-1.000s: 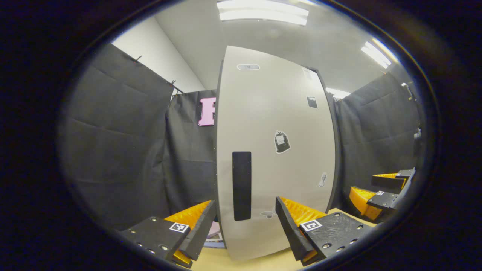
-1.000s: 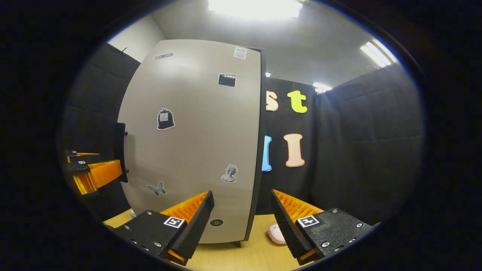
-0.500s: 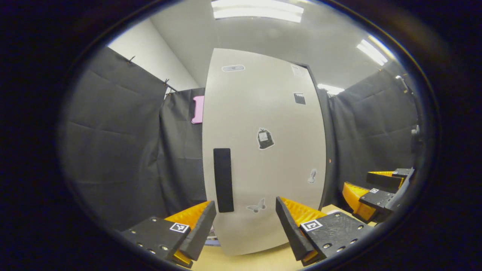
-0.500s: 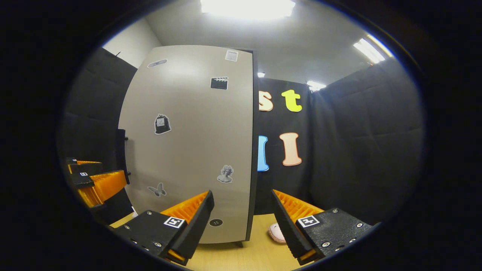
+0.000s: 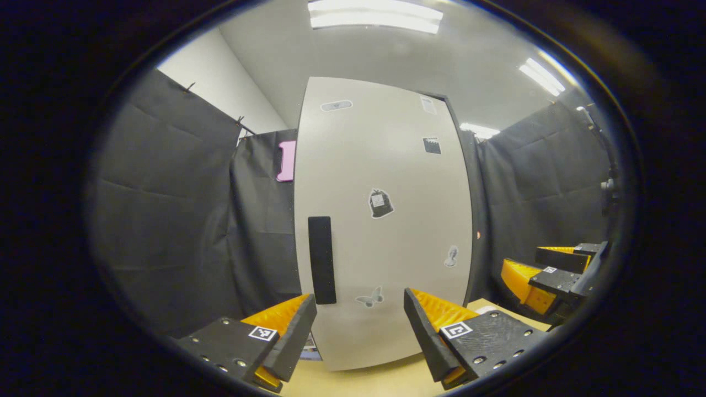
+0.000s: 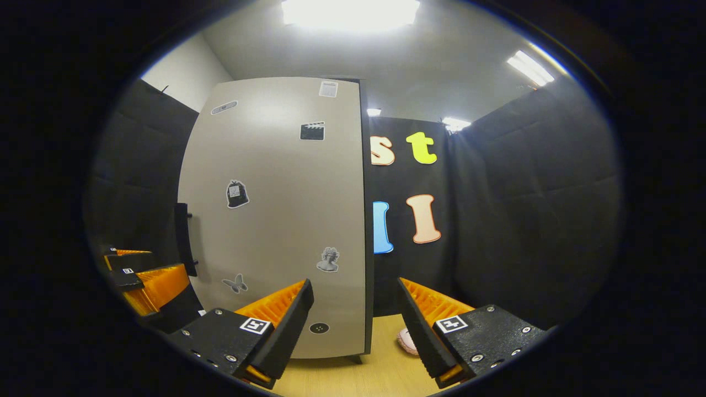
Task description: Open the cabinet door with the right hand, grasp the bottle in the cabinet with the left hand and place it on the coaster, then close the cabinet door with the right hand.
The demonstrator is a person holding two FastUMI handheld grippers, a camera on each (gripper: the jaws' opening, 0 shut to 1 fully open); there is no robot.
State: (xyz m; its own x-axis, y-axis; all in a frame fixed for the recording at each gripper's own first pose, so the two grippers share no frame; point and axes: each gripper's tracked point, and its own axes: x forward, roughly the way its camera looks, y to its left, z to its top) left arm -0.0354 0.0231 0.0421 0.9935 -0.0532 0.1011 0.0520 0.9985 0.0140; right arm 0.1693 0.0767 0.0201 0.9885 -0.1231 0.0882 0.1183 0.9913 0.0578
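**Entry: cabinet, door shut, both tools standing off**

- Left gripper: my fingers are standing wide apart, gripping nothing, and pointing at the lower face of the cabinet door.
- Right gripper: my fingers are likewise spread wide and empty, and are facing the door's right edge, away from the handle.
- Handle: a dark vertical bar near the door's left edge, well apart from both tools.
- Bottle: I am taking it to be inside the cabinet; the shut door is hiding it, so I cannot tell its position or height.
- Coaster: a pale rounded piece is lying on the counter right of the cabinet, half hidden behind my right fingers; I am only guessing this is it.

**Risks**
- My right fingers are having to cross in front of my left ones to reach the handle; a clash is likely if the left tool is not yielding room.
- The door, swinging out, may strike my left fingers.
- A shallow grip may slip off the narrow bar.
- The cabinet's feet are cut off low in both views, so I cannot judge whether a hard pull would shift it.
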